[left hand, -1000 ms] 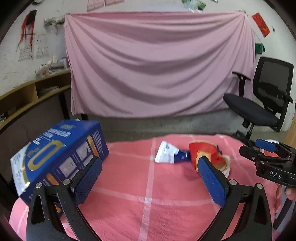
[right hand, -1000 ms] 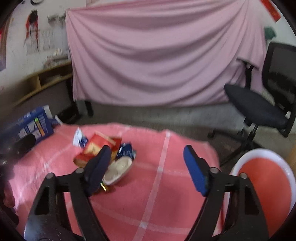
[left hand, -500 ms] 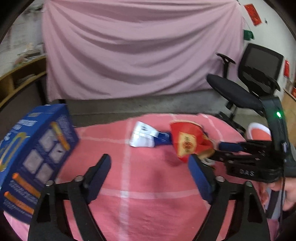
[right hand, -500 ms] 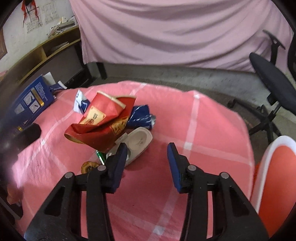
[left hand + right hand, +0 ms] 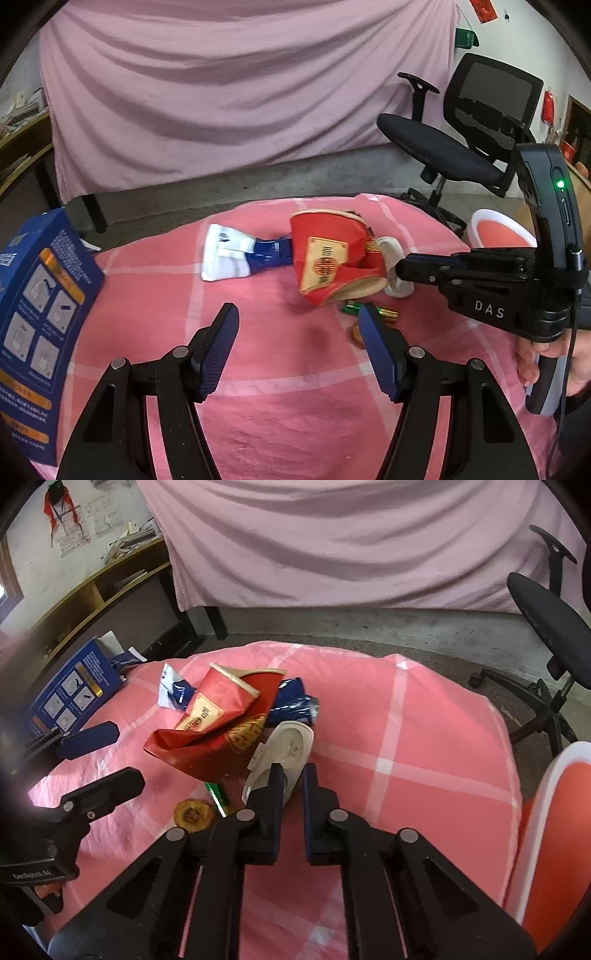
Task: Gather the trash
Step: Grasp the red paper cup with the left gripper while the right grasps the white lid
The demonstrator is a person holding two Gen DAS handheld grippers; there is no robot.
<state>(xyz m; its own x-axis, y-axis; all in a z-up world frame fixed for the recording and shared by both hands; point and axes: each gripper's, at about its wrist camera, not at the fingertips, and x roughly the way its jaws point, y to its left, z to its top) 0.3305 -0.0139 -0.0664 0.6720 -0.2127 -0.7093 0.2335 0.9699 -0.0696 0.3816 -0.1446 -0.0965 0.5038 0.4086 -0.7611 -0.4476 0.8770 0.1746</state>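
Your right gripper (image 5: 293, 781) has its fingers drawn close on the near end of the white plastic tray (image 5: 286, 755), pinching its rim as far as the wrist view shows, though a thin gap between the pads makes the firmness hard to judge. The tray lies mid-table on the pink checked cloth (image 5: 424, 738), tucked partly under the crumpled red paper cup (image 5: 218, 716), with the blue wrapper (image 5: 291, 701) just beyond it. Squeeze a touch more before you lift, and draw the tray toward you and up slowly so the cup slides off rather than tumbling off the table. Mind the green battery (image 5: 216, 795) and the round brown scrap (image 5: 192, 814) just left of your fingers; avoid dragging them along. Your left gripper (image 5: 297, 347) hovers with fingers spread and nothing between them, near the cup's left side; use it to steady the cup if it shifts.
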